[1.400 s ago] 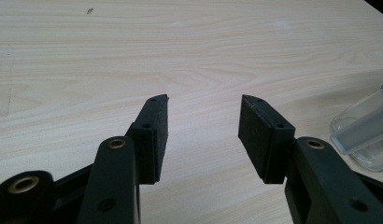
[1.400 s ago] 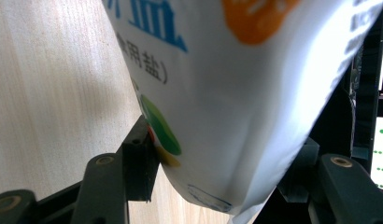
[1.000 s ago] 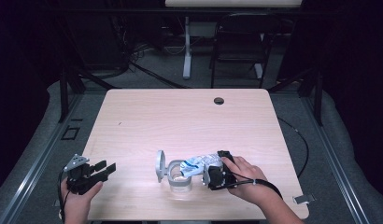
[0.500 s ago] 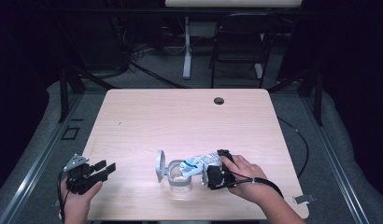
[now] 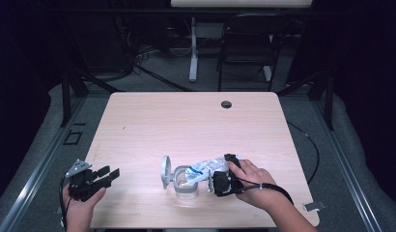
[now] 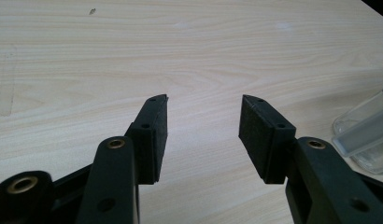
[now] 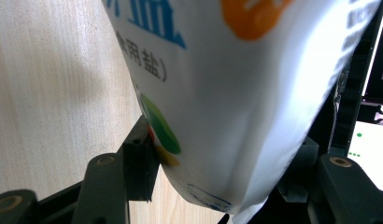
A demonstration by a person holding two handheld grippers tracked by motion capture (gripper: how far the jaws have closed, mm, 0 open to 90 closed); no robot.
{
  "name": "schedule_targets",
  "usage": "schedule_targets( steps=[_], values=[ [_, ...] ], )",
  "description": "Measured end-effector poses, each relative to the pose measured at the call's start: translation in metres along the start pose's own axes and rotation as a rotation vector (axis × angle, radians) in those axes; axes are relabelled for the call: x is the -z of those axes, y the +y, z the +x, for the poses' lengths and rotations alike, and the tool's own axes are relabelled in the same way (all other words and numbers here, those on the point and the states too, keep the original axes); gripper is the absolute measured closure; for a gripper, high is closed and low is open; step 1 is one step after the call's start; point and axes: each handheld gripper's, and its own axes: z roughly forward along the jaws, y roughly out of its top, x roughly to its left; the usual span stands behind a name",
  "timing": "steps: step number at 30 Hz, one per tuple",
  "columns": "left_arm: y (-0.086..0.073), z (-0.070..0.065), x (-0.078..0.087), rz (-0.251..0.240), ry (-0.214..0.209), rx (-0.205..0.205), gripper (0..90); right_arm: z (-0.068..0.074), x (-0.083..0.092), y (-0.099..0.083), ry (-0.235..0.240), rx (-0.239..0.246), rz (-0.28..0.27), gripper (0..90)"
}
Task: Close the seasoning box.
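Observation:
A white salt bag (image 5: 209, 168) with blue print lies tilted, its end over the mouth of a clear glass jar (image 5: 186, 187) whose hinged lid (image 5: 165, 171) stands open to the left. My right gripper (image 5: 220, 182) is shut on the bag at its right end. In the right gripper view the bag (image 7: 236, 93) bulges between the two jaws, which press its sides. My left gripper (image 5: 107, 176) rests at the table's front left corner, well apart from the jar. Its jaws (image 6: 203, 126) stand open over bare wood, with the jar (image 6: 367, 133) at the right edge.
The light wooden table (image 5: 186, 125) has a dark cable hole (image 5: 226, 104) near its far edge. A chair (image 5: 244, 43) and a table leg (image 5: 192, 48) stand on the floor beyond. A metal clip (image 5: 313, 206) sits at the front right corner.

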Motion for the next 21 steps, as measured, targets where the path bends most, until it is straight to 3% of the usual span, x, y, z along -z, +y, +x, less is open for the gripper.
schedule_targets(
  steps=[14, 15, 21],
  values=[
    [-0.0004, 0.0010, -0.0002, 0.003, 0.001, 0.002, 52.4, -0.0012, 0.0014, 0.0020, -0.011, 0.025, 0.006, 42.4],
    [-0.0004, 0.0010, -0.0001, 0.003, 0.002, 0.004, 52.4, -0.0023, 0.0031, 0.0025, -0.018, 0.044, 0.026, 42.4],
    [-0.0004, 0.0008, -0.0006, 0.004, 0.002, 0.001, 52.4, -0.0005, 0.0017, 0.0023, -0.013, 0.026, -0.002, 42.5]
  ],
)
